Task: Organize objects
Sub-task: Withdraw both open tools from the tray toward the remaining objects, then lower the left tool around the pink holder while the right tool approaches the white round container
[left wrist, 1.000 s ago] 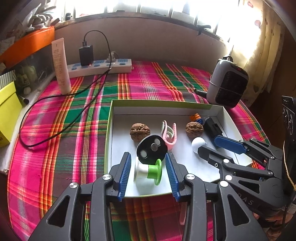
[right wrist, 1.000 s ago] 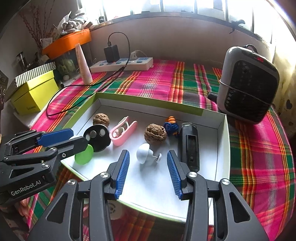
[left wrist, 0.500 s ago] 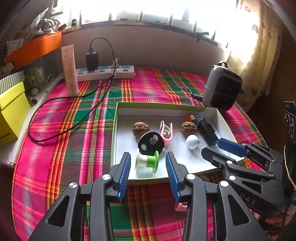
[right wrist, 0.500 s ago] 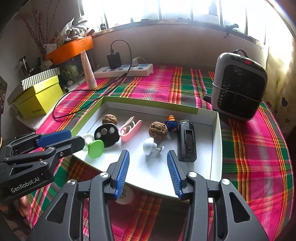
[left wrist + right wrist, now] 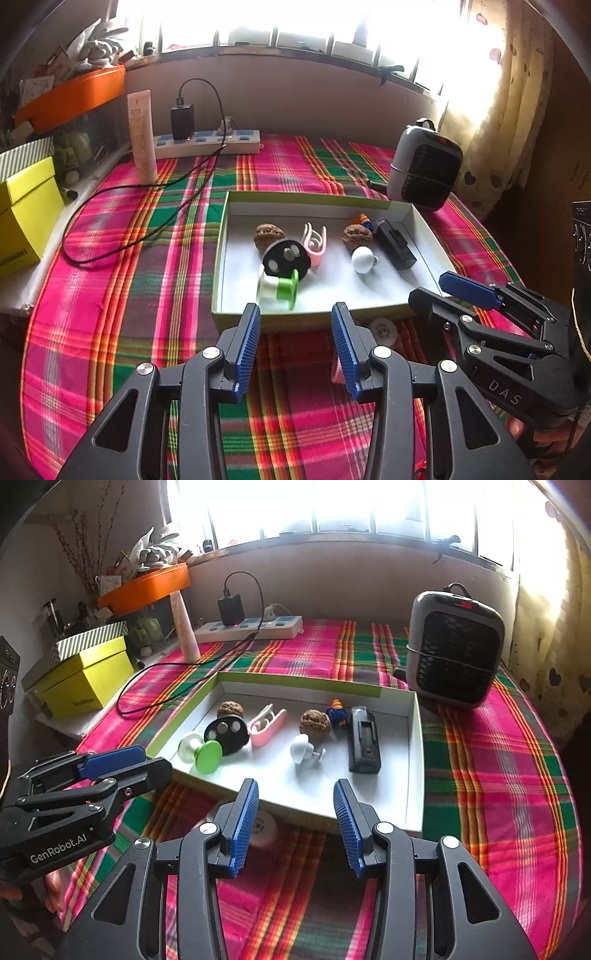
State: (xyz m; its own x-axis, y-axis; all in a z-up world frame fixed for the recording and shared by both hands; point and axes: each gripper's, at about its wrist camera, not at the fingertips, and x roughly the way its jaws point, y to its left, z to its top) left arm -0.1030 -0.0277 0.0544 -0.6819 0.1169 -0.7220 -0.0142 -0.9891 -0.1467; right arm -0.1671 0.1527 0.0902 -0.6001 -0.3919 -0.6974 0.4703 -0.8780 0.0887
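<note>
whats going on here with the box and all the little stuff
A person holds two grippers over a plaid-covered table. Both the left gripper and the right gripper are open and empty, just short of the shallow box. Inside lie two walnuts, a green-and-white spool, a pink clip and other bits. A small white round object lies outside on the cloth.

Inside the shallow white box (image 5: pixel 424 225) lie two walnuts (image 5: pixel 269 234), a pink clip (image 5: pixel 315 242), a black disc (image 5: pixel 286 258), a green-and-white spool (image 5: pixel 279 290) near its front-left corner, a white knob (image 5: pixel 362 259) and a black block (image 5: pixel 395 243) by its right wall.

A white round thing (image 5: pixel 264 827) and a pink thing (image 5: pixel 337 371) lie half hidden behind fingers.
</note>
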